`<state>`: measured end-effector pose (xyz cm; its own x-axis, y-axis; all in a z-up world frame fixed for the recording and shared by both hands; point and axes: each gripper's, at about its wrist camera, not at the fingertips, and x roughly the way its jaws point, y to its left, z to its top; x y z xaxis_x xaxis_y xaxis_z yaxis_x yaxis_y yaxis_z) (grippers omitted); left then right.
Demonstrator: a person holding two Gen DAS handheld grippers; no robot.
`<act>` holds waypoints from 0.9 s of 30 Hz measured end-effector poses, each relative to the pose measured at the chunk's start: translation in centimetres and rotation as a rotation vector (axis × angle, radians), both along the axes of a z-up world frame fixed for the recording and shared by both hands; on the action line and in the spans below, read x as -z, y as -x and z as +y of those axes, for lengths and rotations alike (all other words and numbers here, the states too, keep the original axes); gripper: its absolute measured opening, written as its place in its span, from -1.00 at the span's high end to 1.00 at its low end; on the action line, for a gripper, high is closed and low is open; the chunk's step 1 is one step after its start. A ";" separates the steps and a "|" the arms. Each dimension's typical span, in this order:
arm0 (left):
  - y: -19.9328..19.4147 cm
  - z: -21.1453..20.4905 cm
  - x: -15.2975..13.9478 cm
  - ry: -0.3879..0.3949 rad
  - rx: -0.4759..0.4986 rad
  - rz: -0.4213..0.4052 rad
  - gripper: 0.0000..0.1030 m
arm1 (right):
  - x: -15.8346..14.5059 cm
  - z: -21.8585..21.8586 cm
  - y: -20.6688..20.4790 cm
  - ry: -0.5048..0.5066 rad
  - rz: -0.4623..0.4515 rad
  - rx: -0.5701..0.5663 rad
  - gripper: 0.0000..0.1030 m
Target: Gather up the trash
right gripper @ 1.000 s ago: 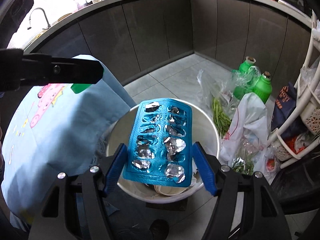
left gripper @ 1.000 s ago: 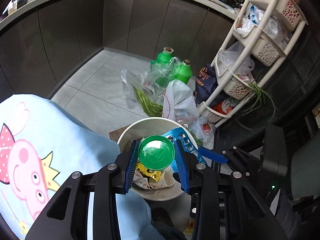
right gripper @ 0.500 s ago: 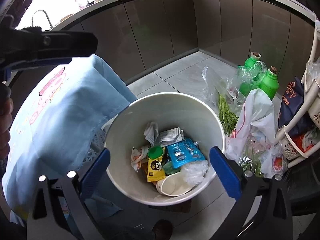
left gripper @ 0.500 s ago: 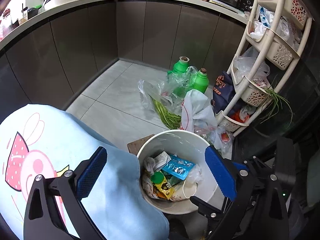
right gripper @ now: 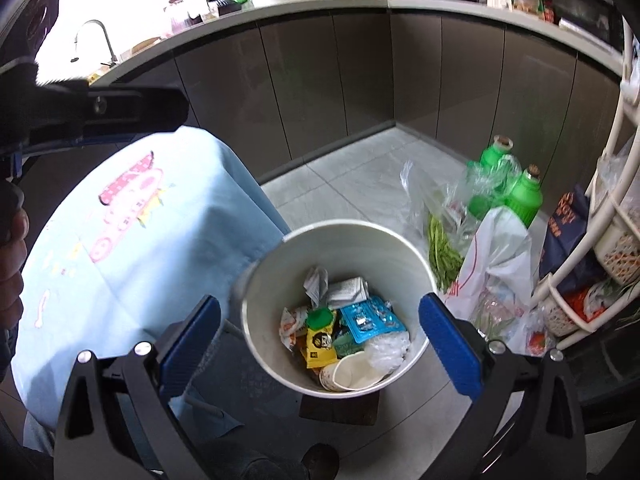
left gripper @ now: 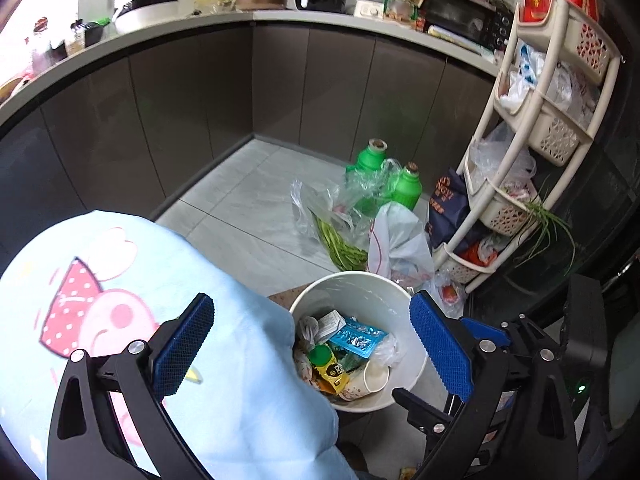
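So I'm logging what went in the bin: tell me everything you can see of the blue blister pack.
The blue blister pack is a flat rectangular sheet, blue with silvery foil pockets that look crumpled or burst. It lies tilted on top of the trash inside the white bin, beside the green cap, resting against crumpled paper and clear plastic. No gripper touches it.
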<state>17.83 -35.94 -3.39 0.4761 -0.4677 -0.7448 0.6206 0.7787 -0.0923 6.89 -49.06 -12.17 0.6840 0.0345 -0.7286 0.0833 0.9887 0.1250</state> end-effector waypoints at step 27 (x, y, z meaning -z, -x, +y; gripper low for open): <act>12.1 25.9 -4.0 -0.047 -0.518 -0.016 -0.83 | -8.5 16.8 6.6 0.105 0.018 0.044 -0.93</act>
